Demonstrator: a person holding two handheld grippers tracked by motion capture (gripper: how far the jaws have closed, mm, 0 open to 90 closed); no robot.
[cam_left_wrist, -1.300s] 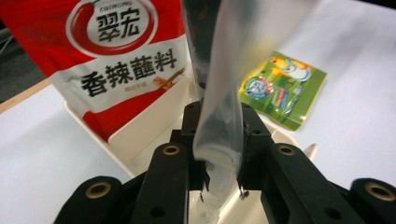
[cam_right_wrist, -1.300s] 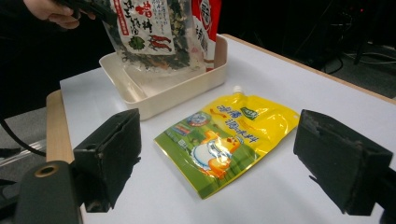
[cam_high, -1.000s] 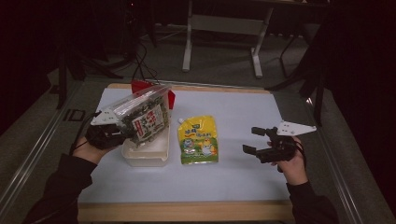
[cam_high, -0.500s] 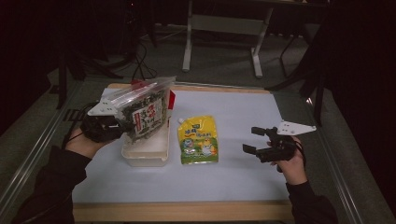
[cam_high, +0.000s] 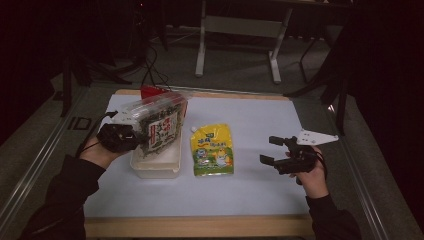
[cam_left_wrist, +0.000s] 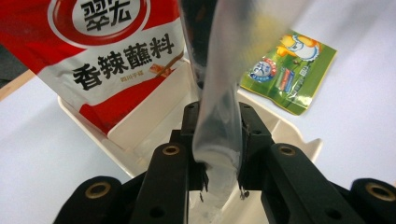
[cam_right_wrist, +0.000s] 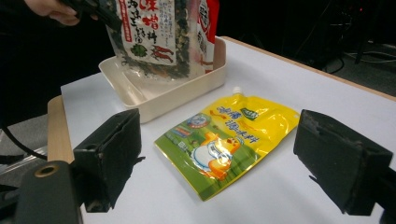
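Lower over the tray (cam_high: 155, 167) swung the seaweed bag (cam_high: 159, 129), left gripper (cam_left_wrist: 218, 154) fingers clamped on its edge for packing; right gripper (cam_high: 274, 151) waited, fingers apart.

Left claw (cam_high: 131, 135) clamped, right claw (cam_high: 272, 150) agape

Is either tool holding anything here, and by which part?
The left tool is shut on the clear seasoning bag, pinching its flat sealed edge, above the cream tray. The right tool is open and holds nothing.

White table (cam_high: 260, 190) with cream tray (cam_high: 155, 167) and yellow-green pouch (cam_high: 212, 150)
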